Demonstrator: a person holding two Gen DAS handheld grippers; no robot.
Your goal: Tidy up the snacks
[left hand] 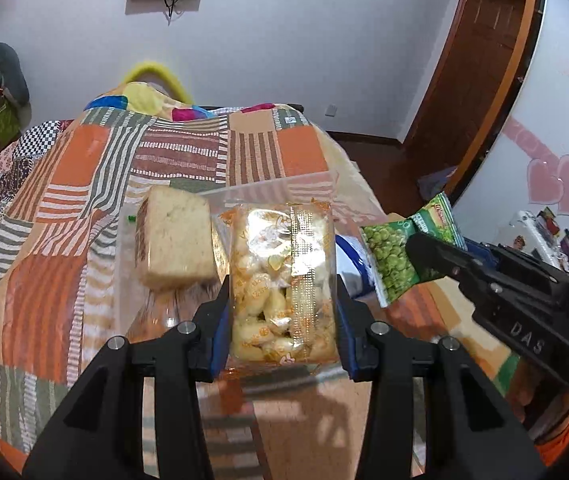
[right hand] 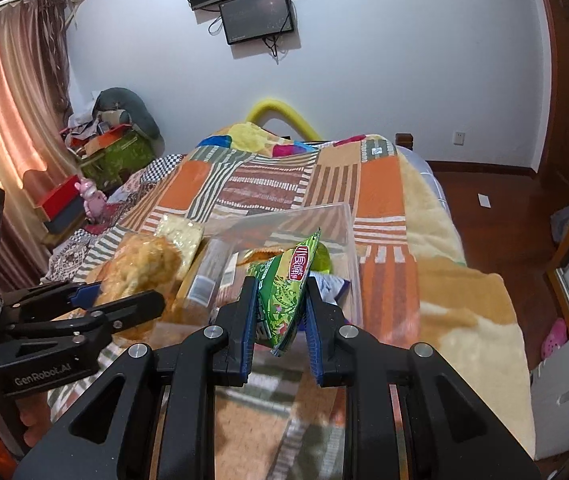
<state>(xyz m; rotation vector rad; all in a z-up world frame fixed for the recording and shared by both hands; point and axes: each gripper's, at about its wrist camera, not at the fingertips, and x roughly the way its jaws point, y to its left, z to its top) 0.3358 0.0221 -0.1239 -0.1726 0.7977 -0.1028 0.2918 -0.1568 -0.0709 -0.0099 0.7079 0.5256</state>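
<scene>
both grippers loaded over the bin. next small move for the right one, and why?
Probably lower the right gripper a little and open over the clear bin. It is shut on the green pea packet, which hangs above the bin's near end. The left gripper, holding the orange snack bag, sits well to the side, so the drop path looks free.

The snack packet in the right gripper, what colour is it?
Green snack packet with a red label patch, clearest in the right wrist view.

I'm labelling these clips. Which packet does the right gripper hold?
On the patchwork-covered bed stands a clear plastic box. Above its near edge, the right gripper pinches a small green pea packet, the only green one, with a red label.
</scene>
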